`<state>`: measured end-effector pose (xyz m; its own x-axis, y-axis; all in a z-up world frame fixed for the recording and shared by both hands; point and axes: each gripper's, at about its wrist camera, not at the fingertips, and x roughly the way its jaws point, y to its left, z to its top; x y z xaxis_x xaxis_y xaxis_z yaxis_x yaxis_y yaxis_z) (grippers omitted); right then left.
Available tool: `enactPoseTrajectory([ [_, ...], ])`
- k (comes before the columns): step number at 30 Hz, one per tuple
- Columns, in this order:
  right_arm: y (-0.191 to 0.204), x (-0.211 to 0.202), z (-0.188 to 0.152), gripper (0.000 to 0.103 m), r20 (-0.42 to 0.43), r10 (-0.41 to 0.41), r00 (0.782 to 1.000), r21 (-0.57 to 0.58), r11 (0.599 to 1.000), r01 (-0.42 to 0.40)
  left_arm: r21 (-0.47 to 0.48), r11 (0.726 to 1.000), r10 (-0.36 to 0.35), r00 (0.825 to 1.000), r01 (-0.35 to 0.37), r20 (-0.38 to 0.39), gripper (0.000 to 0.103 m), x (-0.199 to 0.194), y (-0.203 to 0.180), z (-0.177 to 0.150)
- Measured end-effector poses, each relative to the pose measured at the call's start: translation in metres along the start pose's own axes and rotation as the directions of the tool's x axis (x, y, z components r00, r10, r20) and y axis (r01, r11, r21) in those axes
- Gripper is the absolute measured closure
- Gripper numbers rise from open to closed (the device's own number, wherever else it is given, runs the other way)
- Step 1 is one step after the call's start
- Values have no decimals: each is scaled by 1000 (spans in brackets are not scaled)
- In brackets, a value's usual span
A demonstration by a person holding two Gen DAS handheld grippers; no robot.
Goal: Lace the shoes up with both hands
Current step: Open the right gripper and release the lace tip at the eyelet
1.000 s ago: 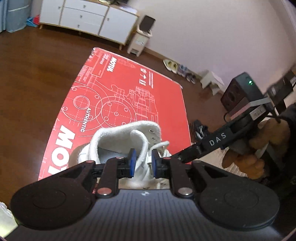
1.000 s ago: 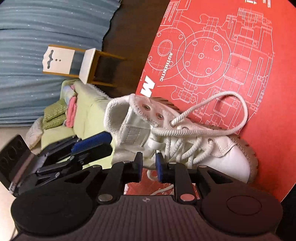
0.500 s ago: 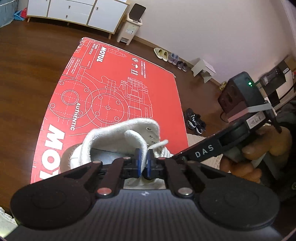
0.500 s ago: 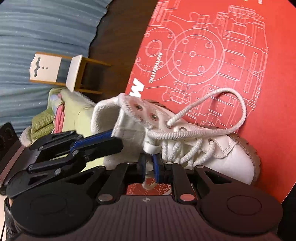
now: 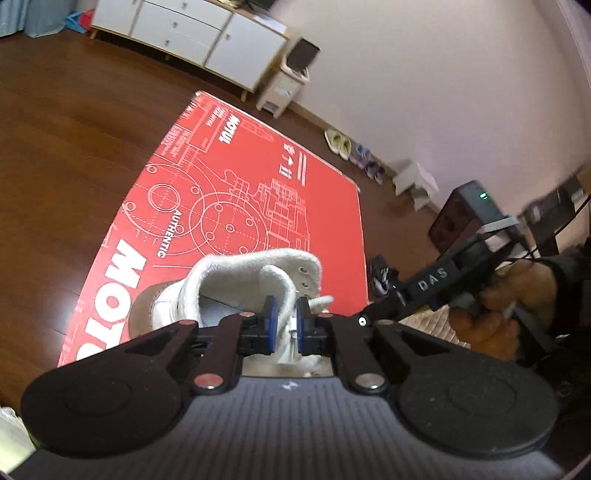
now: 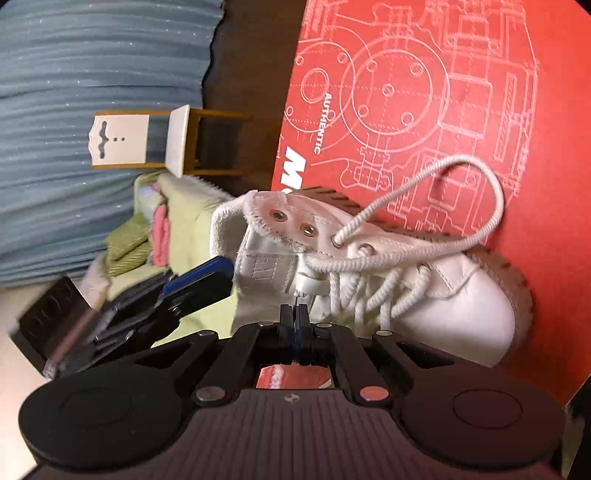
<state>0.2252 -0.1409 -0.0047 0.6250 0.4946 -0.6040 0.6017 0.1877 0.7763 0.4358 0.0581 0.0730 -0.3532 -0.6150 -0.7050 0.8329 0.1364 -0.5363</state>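
White shoe (image 6: 369, 280) on its side, near edge of red mat (image 6: 517, 92). Right gripper (image 6: 297, 314) clamped on lace end (image 6: 308, 286), likely to feed next eyelet. Left gripper (image 5: 282, 325) straddles tongue (image 5: 277, 284), jaws opening; contact unclear, probably steadying shoe. Lace loop (image 6: 461, 192) slack on far side. Two top eyelets (image 6: 291, 221) empty. Grippers close together; mat open beyond.

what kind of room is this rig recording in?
Looks like a lived-in home room, not a lab: wooden floor, a white cabinet along the wall, pairs of shoes lined up by the skirting, and a small chair in front of a blue curtain.
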Motion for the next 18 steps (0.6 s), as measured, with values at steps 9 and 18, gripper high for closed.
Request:
enactPoseTrajectory([
  [9,2,-2,1,100,-43,57,997,-20,998,-58,-87,995,48,998,-43,51,97,-19,-21,-26],
  [18,19,17,0,81,9,-98,995,-87,991,99,-143,989,49,995,-36,85,97,-18,-21,-37],
])
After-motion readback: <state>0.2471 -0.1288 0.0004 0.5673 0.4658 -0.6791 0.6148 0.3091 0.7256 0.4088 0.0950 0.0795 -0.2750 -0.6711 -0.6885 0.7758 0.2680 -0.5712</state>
